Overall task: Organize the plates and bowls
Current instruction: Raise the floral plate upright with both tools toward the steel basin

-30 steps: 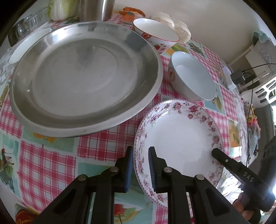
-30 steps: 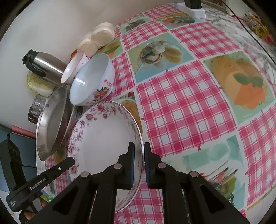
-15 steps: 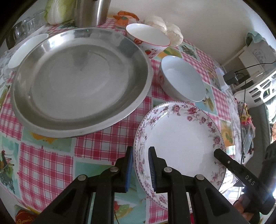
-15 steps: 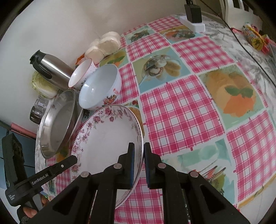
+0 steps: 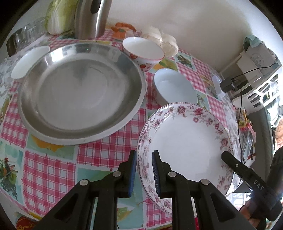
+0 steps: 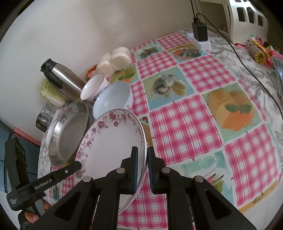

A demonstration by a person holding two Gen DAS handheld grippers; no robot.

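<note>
Checked pink oilcloth with fruit pictures (image 6: 187, 127) covered the table, which stood against a pale wall. At its centre in both views was the floral plate (image 5: 185, 145), held clear of the cloth and tilted, lower right in the left-wrist picture and lower left of middle in the right-wrist one. Each gripper pinched an opposite edge: the left gripper (image 5: 144, 169) had its blue pads closed on the near rim, and the right gripper (image 6: 141, 164) was clamped thin on the far rim. A grip from both sides probably kept so wide and shallow a dish from tipping while carried. Just beyond the plate sat the pale blue bowl (image 5: 174, 88), with the red-rimmed bowl (image 5: 143, 48) behind it. To the left lay the big steel pan (image 5: 81, 95), a likely place to stack the plate, though that is only a guess. A small white dish (image 5: 29, 60) was partly hidden behind the pan's upper left edge. A steel flask (image 5: 90, 17) and a cabbage (image 5: 58, 16) stood along the wall.
</note>
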